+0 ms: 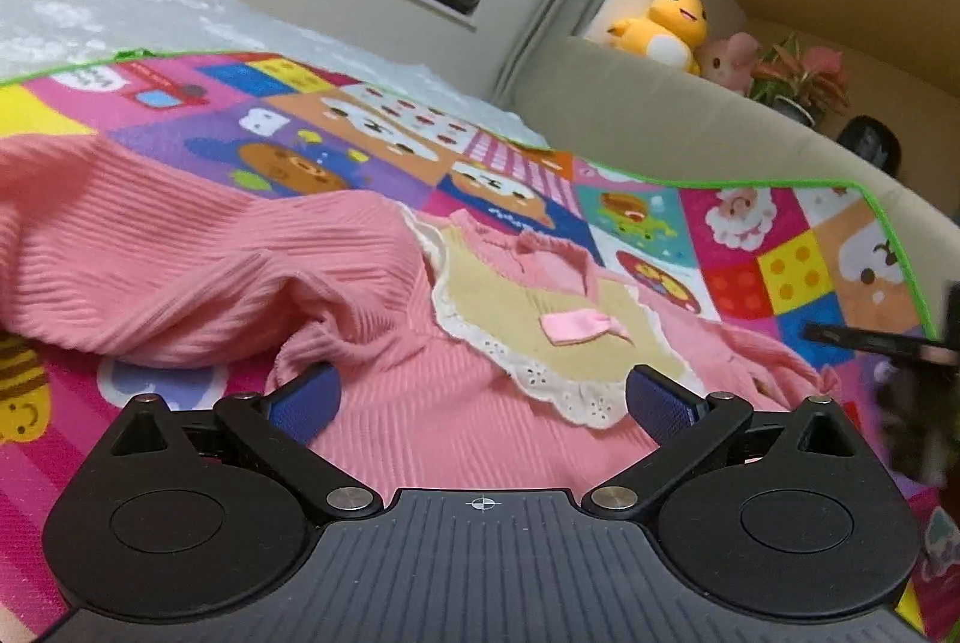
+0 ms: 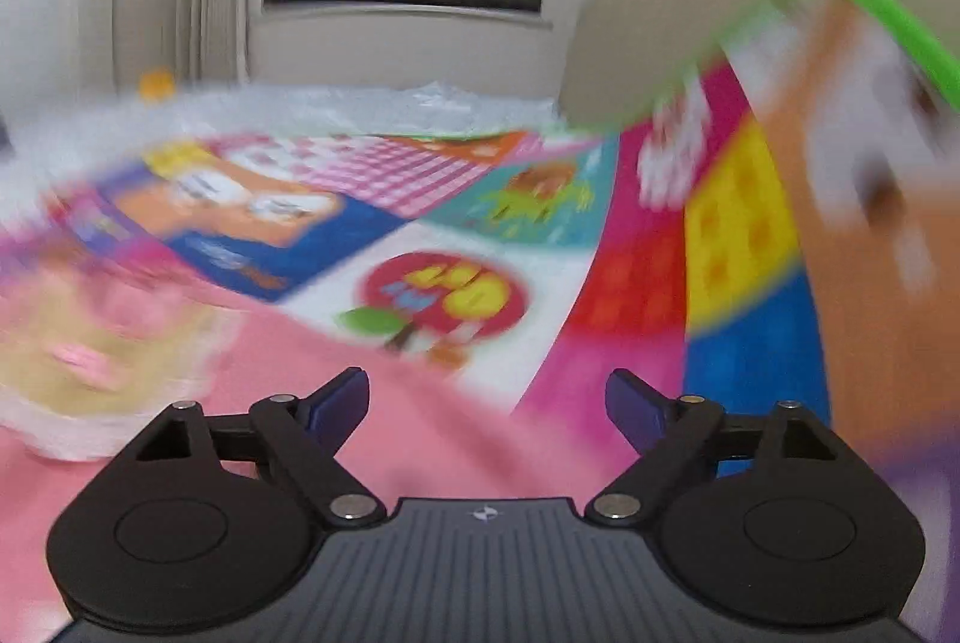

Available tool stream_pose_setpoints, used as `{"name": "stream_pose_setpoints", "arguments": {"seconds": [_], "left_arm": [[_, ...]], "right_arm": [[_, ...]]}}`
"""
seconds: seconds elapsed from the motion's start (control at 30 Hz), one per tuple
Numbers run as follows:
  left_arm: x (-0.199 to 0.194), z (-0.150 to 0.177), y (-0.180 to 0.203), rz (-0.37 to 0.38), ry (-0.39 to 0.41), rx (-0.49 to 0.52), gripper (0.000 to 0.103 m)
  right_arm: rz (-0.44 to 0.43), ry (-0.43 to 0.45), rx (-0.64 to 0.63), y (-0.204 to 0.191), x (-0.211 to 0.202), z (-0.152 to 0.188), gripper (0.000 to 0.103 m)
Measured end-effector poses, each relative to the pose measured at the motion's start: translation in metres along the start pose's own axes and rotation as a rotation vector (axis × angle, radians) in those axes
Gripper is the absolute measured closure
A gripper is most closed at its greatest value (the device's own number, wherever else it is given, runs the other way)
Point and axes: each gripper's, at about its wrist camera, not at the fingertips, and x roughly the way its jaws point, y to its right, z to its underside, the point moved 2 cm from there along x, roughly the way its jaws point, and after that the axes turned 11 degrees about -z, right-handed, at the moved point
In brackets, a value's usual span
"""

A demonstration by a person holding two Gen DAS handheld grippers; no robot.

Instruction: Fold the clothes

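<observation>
- Pink ribbed garment [image 1: 198, 271]: child's top, lying face up and rumpled on the patchwork play mat [image 1: 648, 223]. One sleeve is thrown across to the left in a loose hump; the body runs toward the near edge.
- Collar piece [image 1: 522, 301]: cream bib with a lace edge and a small pink bow [image 1: 579, 326], at the neck end, far of the gripper fingers.
- Left hand-held gripper [image 1: 483, 400]: jaws spread wide and empty, low over the chest of the garment, the blue pads [image 1: 312, 400] just at the cloth on either side.
- Right hand-held gripper [image 2: 489, 406]: jaws likewise apart, nothing between them, over the right-hand edge of the pink cloth [image 2: 372, 421] where it meets bare mat. This view is smeared with motion blur, so contact with the cloth cannot be told.
- Surroundings: bed with clear plastic sheeting [image 1: 120, 13], beige headboard [image 1: 660, 115] on the right, yellow plush duck [image 1: 666, 25] above it.
- Risks, as judged: the humped sleeve could get trapped inside a fold and leave a lump; a pinch closing here may catch one layer only, or snag the lace trim; a deep bite could take the mat along with the cloth and drag it.
</observation>
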Motion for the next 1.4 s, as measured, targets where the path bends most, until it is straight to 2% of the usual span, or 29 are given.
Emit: {"name": "stream_pose_setpoints", "arguments": {"seconds": [0.13,0.2,0.3,0.37,0.47,0.57,0.6,0.63,0.67,0.7,0.73,0.77,0.83,0.93,1.1,1.13,1.17,1.23,1.3,1.37,1.4], "left_arm": [[-0.033,0.001,0.004,-0.012,-0.012,-0.021,0.000],[-0.054,0.010,0.000,-0.022,-0.042,-0.020,0.000],[-0.085,0.027,-0.007,-0.064,-0.097,-0.011,0.000],[-0.093,0.037,-0.015,-0.118,-0.137,-0.013,0.000],[-0.096,0.043,-0.018,-0.160,-0.146,-0.020,0.003],[-0.094,0.044,-0.011,-0.200,-0.143,-0.004,0.004],[-0.092,0.045,-0.007,-0.217,-0.142,0.013,0.006],[-0.090,0.046,-0.003,-0.236,-0.142,0.040,0.018],[-0.088,0.047,0.003,-0.259,-0.143,0.073,0.033],[-0.088,0.048,0.007,-0.279,-0.145,0.102,0.039],[-0.089,0.049,0.009,-0.289,-0.152,0.122,0.050],[-0.092,0.051,0.011,-0.293,-0.162,0.136,0.064],[-0.100,0.055,0.013,-0.285,-0.186,0.142,0.077],[-0.118,0.065,0.017,-0.271,-0.221,0.149,0.080],[-0.162,0.093,0.031,-0.219,-0.265,0.160,0.079],[-0.169,0.096,0.032,-0.202,-0.266,0.150,0.075],[-0.174,0.097,0.031,-0.181,-0.263,0.136,0.059],[-0.182,0.091,0.031,-0.143,-0.231,0.106,0.043],[-0.184,0.078,0.034,-0.104,-0.175,0.086,0.036],[-0.180,0.066,0.037,-0.068,-0.116,0.064,0.016],[-0.176,0.059,0.038,-0.052,-0.087,0.053,0.013]], "right_arm": [[-0.132,-0.060,0.103,-0.017,-0.032,0.056,0.016],[-0.197,-0.079,0.145,-0.027,-0.041,0.080,0.019],[-0.224,-0.087,0.156,-0.039,-0.042,0.099,0.019],[-0.239,-0.092,0.161,-0.047,-0.042,0.111,0.019],[-0.239,-0.079,0.122,-0.057,-0.041,0.115,0.020],[-0.276,-0.070,0.103,-0.066,-0.041,0.115,0.036],[-0.278,-0.073,0.090,-0.068,-0.040,0.115,0.049],[-0.276,-0.078,0.075,-0.071,-0.040,0.116,0.062],[-0.268,-0.084,0.059,-0.073,-0.039,0.117,0.067],[-0.266,-0.087,0.044,-0.075,-0.040,0.118,0.079],[-0.267,-0.088,0.029,-0.076,-0.041,0.119,0.093],[-0.276,-0.090,0.028,-0.076,-0.044,0.120,0.094],[-0.292,-0.094,0.025,-0.077,-0.053,0.122,0.096],[-0.294,-0.107,-0.004,-0.080,-0.068,0.131,0.097],[-0.308,-0.138,0.013,-0.072,-0.104,0.154,0.096],[-0.310,-0.136,0.023,-0.068,-0.110,0.156,0.094],[-0.313,-0.132,0.036,-0.064,-0.115,0.157,0.091],[-0.293,-0.098,0.050,-0.054,-0.125,0.152,0.075],[-0.228,-0.039,0.047,-0.042,-0.131,0.139,0.066],[-0.146,0.021,0.026,-0.031,-0.135,0.124,0.056],[-0.103,0.042,0.000,-0.028,-0.132,0.116,0.046]]}}
